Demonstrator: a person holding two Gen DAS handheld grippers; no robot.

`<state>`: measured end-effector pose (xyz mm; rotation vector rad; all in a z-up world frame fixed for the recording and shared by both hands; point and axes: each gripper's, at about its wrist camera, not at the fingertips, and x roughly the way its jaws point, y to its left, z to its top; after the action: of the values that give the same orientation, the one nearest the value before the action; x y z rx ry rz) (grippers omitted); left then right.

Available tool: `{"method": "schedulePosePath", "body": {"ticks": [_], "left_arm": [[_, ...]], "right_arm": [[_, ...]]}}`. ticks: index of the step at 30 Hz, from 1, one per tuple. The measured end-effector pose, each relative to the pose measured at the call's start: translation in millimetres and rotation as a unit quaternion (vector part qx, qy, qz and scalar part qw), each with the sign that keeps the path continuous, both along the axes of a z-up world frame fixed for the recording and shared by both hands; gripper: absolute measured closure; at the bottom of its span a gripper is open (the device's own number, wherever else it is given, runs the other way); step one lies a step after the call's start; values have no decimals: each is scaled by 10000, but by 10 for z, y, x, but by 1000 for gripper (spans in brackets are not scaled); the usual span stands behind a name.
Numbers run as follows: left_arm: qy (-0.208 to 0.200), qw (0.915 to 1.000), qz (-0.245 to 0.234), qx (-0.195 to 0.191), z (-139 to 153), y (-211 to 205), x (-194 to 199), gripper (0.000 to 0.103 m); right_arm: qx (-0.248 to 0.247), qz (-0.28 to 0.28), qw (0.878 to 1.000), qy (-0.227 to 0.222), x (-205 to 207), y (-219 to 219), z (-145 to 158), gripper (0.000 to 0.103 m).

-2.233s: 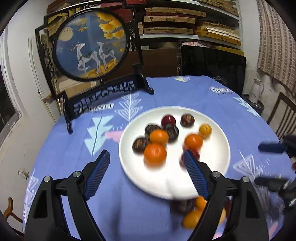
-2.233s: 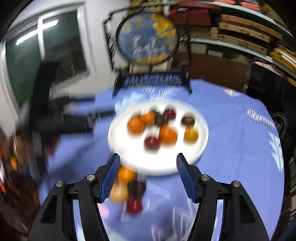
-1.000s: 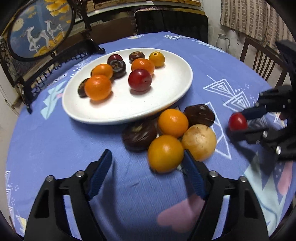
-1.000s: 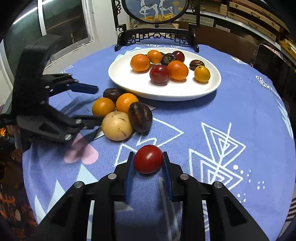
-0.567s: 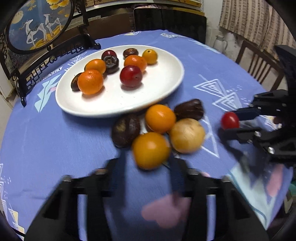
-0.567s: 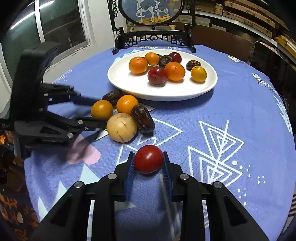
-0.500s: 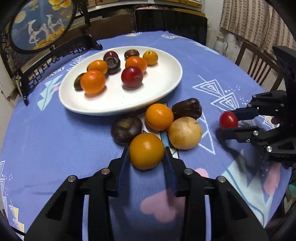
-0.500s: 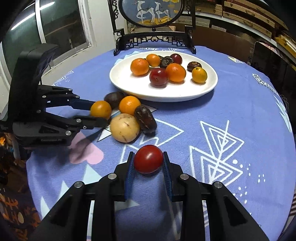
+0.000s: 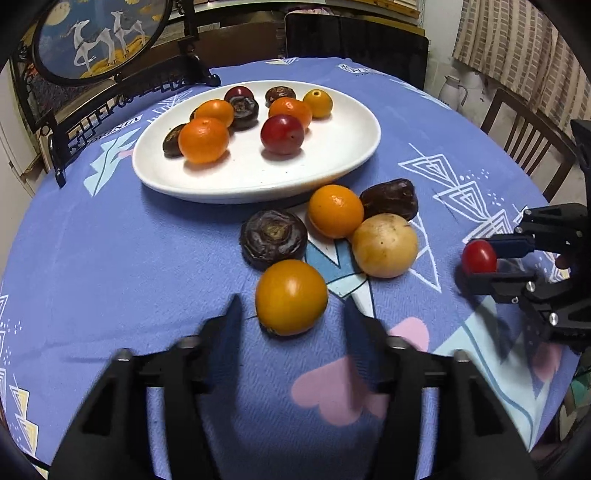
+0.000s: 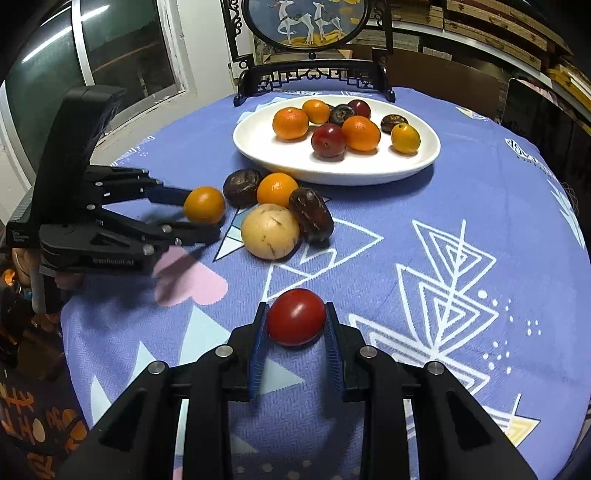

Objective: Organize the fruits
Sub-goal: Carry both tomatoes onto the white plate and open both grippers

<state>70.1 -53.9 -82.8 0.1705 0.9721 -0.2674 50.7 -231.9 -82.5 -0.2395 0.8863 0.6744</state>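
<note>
A white plate (image 9: 343, 162) (image 10: 369, 171) holds several oranges, dark fruits and a red plum. In front of it on the blue cloth lie an orange (image 9: 335, 210), a tan round fruit (image 9: 385, 245), and two dark fruits (image 9: 273, 238) (image 9: 389, 199). My left gripper (image 9: 291, 314) is open, its blurred fingers either side of a yellow-orange fruit (image 9: 291, 296) (image 10: 204, 205) that rests on the cloth. My right gripper (image 10: 295, 325) is shut on a red tomato (image 10: 296, 316) (image 9: 479, 256), held just above the cloth.
A round painted screen on a black stand (image 9: 103, 37) (image 10: 310, 22) stands behind the plate. A wooden chair (image 9: 528, 136) and a white jug (image 9: 456, 86) are beyond the table's right edge. The table edge curves close on all sides.
My left gripper closed around the yellow-orange fruit half a second ago and has now opened, its fingers apart from it. The right gripper keeps holding the red tomato, barely moved.
</note>
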Motion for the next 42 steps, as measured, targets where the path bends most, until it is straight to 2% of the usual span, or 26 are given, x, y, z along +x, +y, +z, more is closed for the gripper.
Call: {"method": "schedulePosePath", "body": {"ticks": [2,5,6,12,16,21,27,33,42], "left_arm": [[-1,10000,2,-20,-8,-12,3,42],[26,9999,61,-119,11,15,13,64],[43,9998,90,-181,23,34,19,66],[-17,9995,210,-217,86,72,-31,67],[-416,9988,249,-35,305,45,-154,67],[-1038,9933,410,311,631,-28,-217,67],[-1452,9866,688,276,972,-55,-112,67],[-1603,9824,936,224,1115,-40,64,67],[-1552,9811,1071,427,1058,-29,411,67]], "right_arm": [[2,-7,10000,12,-6,-8,-12,74],[6,-14,10000,52,-4,-17,-35,74],[-4,-17,10000,50,-5,-14,-41,74],[44,-82,10000,-1,-39,-22,-15,74],[145,-118,9997,-155,-79,-6,119,74],[478,-86,9972,-567,-108,61,503,74],[890,-37,9903,-1066,-98,133,964,74],[1106,-138,9860,-1238,45,120,1173,74],[1167,-337,9854,-1192,422,114,1188,74]]}}
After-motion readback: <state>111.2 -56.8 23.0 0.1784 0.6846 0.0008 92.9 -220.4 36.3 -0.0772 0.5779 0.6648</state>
